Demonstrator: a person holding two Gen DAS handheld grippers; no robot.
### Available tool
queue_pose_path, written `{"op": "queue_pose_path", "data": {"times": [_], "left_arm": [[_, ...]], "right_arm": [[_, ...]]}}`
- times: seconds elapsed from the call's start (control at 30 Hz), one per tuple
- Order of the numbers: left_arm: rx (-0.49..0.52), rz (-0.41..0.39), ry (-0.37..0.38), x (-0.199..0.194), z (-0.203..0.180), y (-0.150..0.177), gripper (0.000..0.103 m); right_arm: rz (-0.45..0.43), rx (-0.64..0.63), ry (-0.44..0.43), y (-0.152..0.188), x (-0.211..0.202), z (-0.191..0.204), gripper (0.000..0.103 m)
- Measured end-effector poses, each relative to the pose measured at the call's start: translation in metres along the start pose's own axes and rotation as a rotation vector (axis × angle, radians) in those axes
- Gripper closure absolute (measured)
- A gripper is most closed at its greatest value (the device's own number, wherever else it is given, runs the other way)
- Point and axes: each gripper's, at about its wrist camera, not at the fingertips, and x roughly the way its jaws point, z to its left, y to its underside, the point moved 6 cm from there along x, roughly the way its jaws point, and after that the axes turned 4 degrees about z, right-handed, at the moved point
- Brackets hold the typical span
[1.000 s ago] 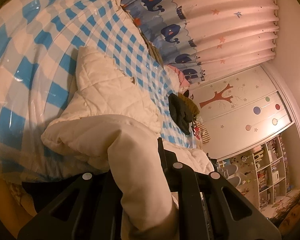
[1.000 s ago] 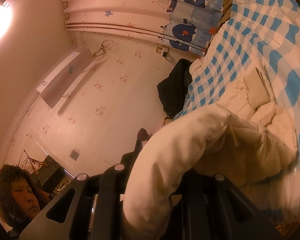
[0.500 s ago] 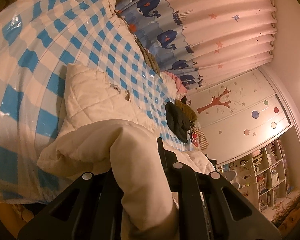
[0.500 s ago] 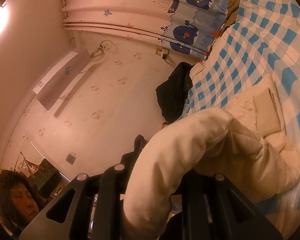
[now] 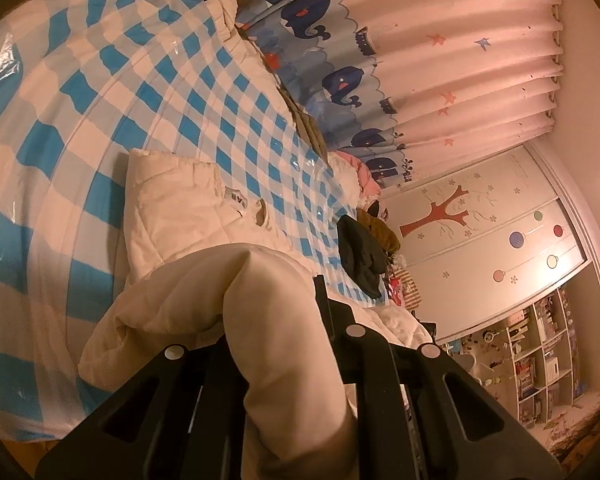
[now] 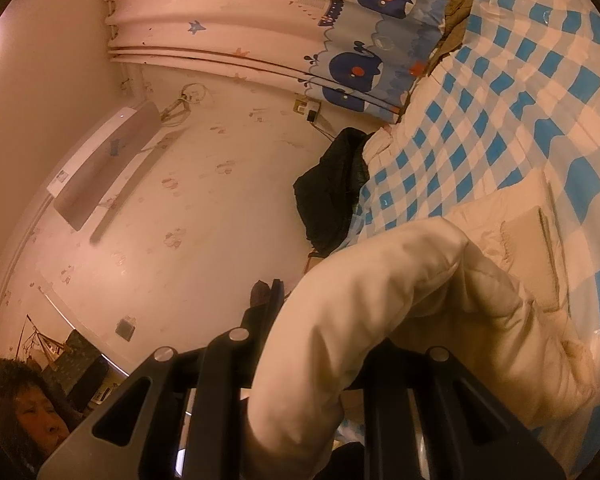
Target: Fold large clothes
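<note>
Both grippers have carried their hold across the bed since a second ago, and more of the checked cover now shows beyond the cream quilted coat [image 5: 180, 216] than before. This coat lies on the blue-and-white checked bed cover [image 5: 100, 80], with its near part lifted off the bed by the two grippers. The left gripper [image 5: 284, 360] is clamped on a thick roll of the coat's fabric, which fills the space between its black fingers. The right gripper [image 6: 312, 360] pinches another padded fold of the same coat [image 6: 380, 280] in the same way.

From the left wrist I can see the flat part of the coat with a small grey label [image 5: 236, 198] on it. Past the coat lies a dark garment [image 5: 360, 256] near the bed's far edge, and behind it stands a wardrobe with a red tree picture [image 5: 440, 216] and open shelves [image 5: 540, 360].

From the right wrist I can see a lighter rectangular panel [image 6: 532, 256] on the coat. A black garment [image 6: 332, 192] hangs at the bed's corner, a grey wall unit [image 6: 104, 168] is on the wall, and a person's head [image 6: 24, 412] shows in the low corner. The whale curtain [image 5: 340, 80] shows in both views.
</note>
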Motion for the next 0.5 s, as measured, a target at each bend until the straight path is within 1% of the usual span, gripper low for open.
{"op": "queue_pose_path", "data": {"times": [0.5], "left_arm": [[-0.053,0.005,-0.032,0.031,0.027,-0.034,0.094]], "right_arm": [[-0.003,0.054,0.069,-0.026,0.021,-0.043,0.085]]}}
